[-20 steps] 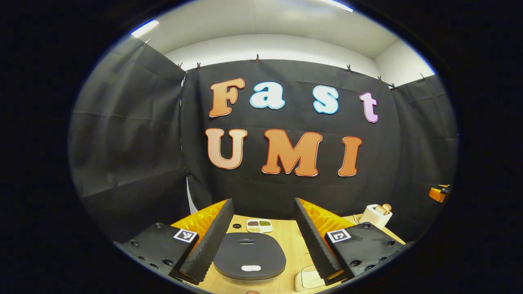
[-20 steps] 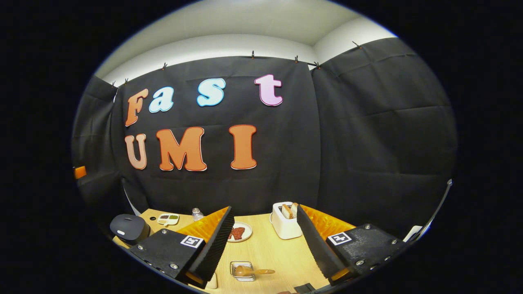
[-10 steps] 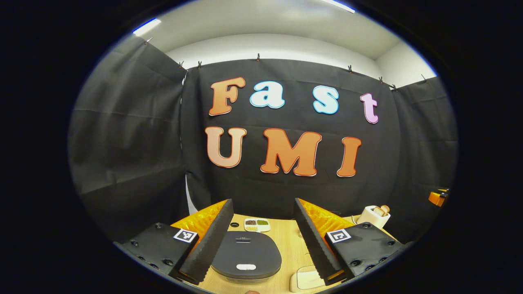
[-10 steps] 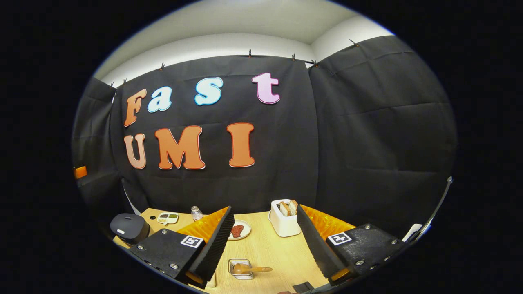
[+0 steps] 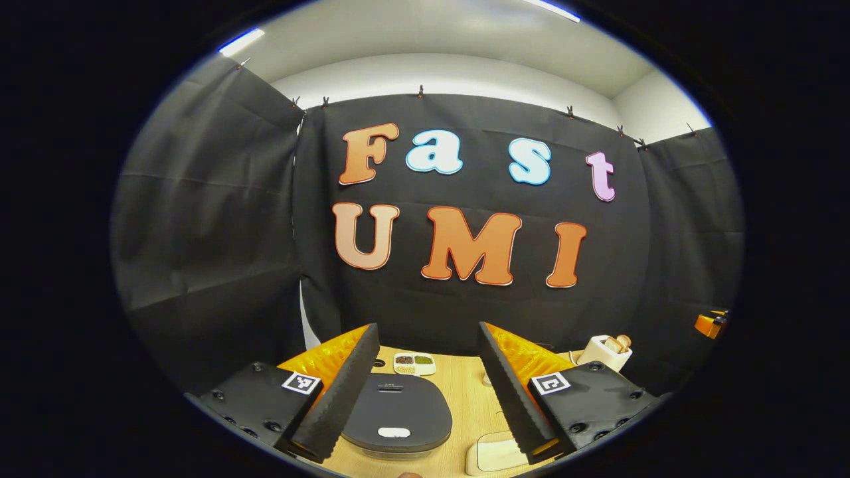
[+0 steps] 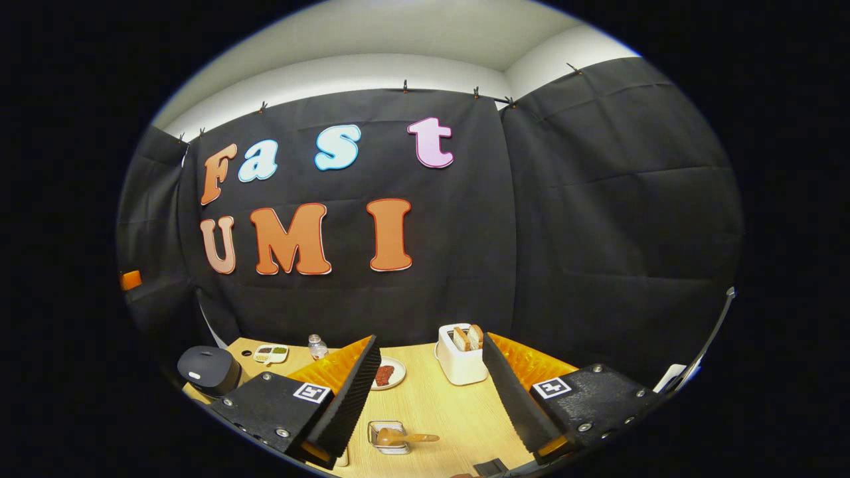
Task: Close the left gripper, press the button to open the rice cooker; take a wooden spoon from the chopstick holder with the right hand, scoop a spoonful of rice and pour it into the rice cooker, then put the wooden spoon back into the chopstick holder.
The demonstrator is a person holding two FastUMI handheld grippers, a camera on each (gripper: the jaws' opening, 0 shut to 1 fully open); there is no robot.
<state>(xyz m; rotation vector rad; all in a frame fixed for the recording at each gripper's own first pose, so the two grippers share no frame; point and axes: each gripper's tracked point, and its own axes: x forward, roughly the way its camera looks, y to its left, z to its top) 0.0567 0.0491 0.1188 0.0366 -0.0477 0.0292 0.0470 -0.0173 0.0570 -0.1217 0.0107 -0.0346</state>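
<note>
Wood table [image 6: 458, 415]: 1 rice cooker [image 5: 396, 412], 1 wooden spoon [image 6: 405, 437], 1 toaster [image 6: 461, 355]; L tongs [image 5: 428, 382] + R tongs [image 6: 431, 388] wide open, empty.

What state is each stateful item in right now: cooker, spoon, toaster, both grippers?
rice cooker: lid shut
wooden spoon: resting in its clear holder, untouched
toaster: bread slices up in the slots
left gripper: open, empty
right gripper: open, empty

In the left gripper view the cooker's [image 5: 397, 415] front is cut off at the bottom edge; a pale board [image 5: 493, 455] lies half behind the right finger; the tray's [image 5: 414, 362] contents are too small to tell.
</note>
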